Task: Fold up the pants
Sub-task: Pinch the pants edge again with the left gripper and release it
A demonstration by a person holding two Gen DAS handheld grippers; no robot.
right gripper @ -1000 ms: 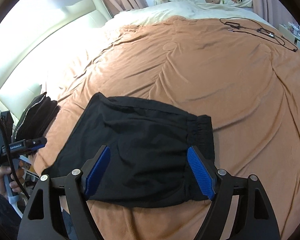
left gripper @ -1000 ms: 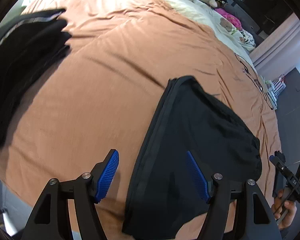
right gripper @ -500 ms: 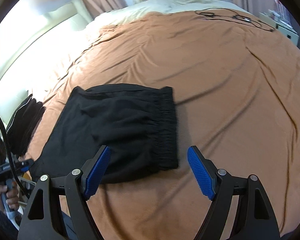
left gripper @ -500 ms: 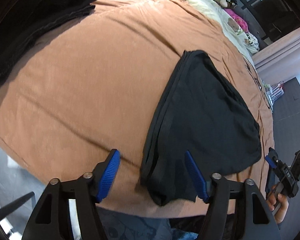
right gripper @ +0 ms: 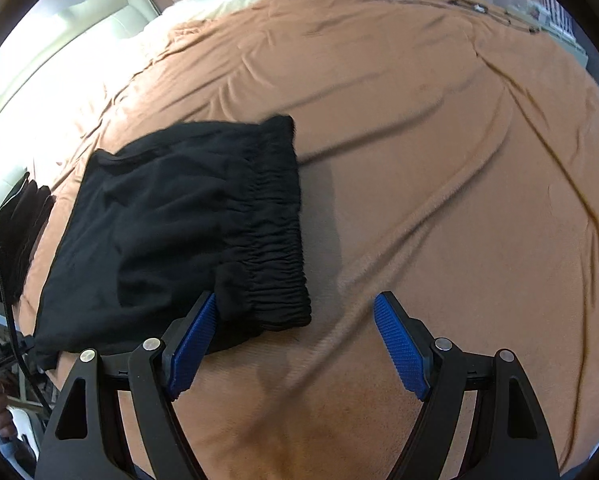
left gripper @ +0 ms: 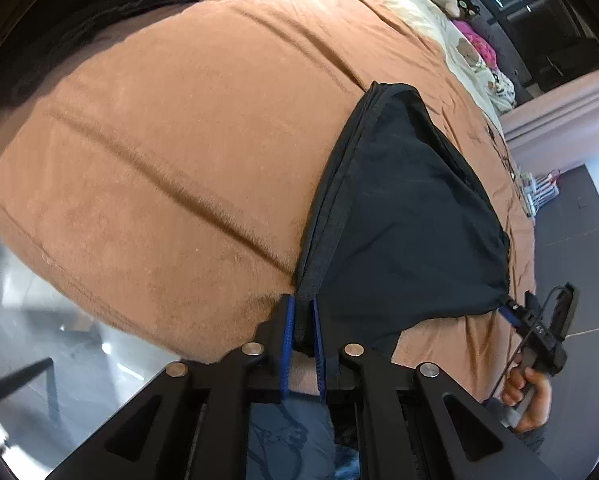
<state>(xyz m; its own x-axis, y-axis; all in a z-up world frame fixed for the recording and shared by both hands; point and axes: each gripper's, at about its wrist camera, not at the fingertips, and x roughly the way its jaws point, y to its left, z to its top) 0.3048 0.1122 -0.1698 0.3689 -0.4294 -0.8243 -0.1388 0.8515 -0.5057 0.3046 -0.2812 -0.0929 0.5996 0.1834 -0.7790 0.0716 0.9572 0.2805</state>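
Your folded pants [right gripper: 171,216] lie on the bed [right gripper: 439,128] near its near edge; another clothes pile [right gripper: 15,232] sits further left.

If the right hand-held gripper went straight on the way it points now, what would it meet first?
Probably the bare brown bedspread: the open right hand-held gripper points mostly past the black pants, whose waistband corner sits just inside its left finger.

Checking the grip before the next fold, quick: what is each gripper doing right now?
Left gripper: has just been closing, now shut on the near corner of the black pants.
Right gripper: open, holding nothing.
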